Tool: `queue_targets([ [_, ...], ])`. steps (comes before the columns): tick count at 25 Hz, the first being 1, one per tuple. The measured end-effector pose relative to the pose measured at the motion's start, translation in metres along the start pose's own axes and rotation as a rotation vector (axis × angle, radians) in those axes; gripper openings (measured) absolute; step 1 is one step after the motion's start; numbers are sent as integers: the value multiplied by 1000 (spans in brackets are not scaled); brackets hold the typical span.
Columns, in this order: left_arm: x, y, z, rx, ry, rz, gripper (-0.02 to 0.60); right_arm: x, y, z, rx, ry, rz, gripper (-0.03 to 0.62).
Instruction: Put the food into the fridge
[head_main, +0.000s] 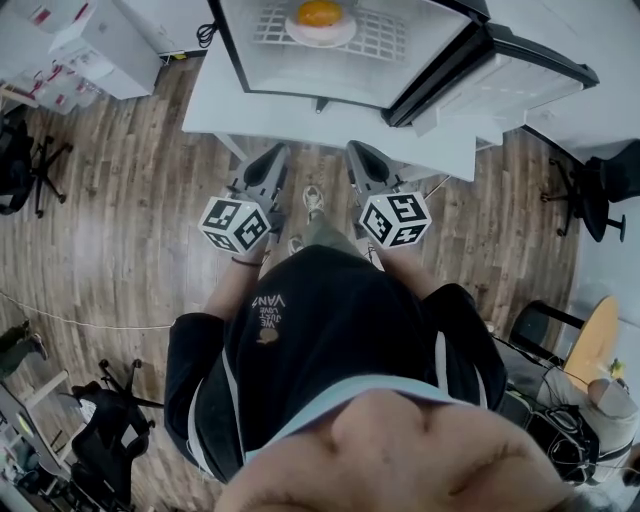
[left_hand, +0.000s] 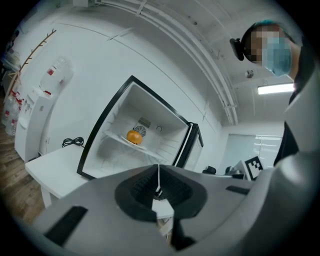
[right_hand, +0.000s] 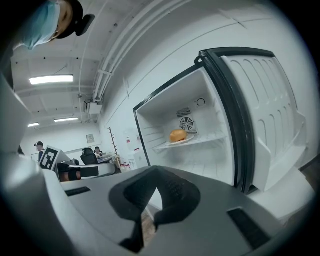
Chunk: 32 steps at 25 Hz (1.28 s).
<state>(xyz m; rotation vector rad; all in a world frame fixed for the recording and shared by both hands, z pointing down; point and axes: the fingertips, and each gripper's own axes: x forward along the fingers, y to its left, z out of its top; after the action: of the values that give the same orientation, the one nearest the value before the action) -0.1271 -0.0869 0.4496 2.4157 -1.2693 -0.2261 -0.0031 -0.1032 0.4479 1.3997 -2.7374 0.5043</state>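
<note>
A round orange food item (head_main: 320, 13) lies on a white plate (head_main: 322, 36) on the wire shelf of a small fridge (head_main: 231, 58), whose door (head_main: 520, 72) stands open to the right. The fridge sits on a white table (head_main: 300, 122). My left gripper (head_main: 275, 156) and right gripper (head_main: 357, 152) are side by side in front of the table's edge, both shut and empty. The left gripper view shows its jaws (left_hand: 159, 192) together, with the food (left_hand: 134, 136) far ahead. In the right gripper view its jaws (right_hand: 154, 215) meet too, and the food (right_hand: 178, 135) sits on the shelf.
A black cable (left_hand: 73, 142) lies on the table left of the fridge. A white water dispenser (head_main: 100, 45) stands at the back left. Office chairs (head_main: 30, 160) stand on the wooden floor at both sides. People sit at desks far off (right_hand: 39, 146).
</note>
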Motion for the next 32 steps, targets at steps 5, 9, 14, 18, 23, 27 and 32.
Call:
queue_targets([
  [5, -4, -7, -4, 19, -5, 10, 21, -6, 2, -3, -16, 2, 6, 11],
  [9, -11, -10, -5, 21, -8, 19, 21, -12, 5, -6, -24, 5, -2, 12],
  [14, -13, -12, -8, 19, -7, 21, 21, -16, 5, -8, -29, 9, -3, 12],
  [18, -10, -15, -7, 27, -9, 10, 21, -17, 3, -8, -31, 10, -7, 11],
  [23, -8, -15, -8, 29, -4, 11, 21, -16, 2, -8, -19, 9, -9, 12],
  [27, -8, -13, -7, 30, -6, 18, 21, -15, 1, -5, -20, 0, -14, 11],
  [32, -8, -9, -5, 29, -8, 21, 21, -11, 1, -6, -22, 8, -13, 12],
])
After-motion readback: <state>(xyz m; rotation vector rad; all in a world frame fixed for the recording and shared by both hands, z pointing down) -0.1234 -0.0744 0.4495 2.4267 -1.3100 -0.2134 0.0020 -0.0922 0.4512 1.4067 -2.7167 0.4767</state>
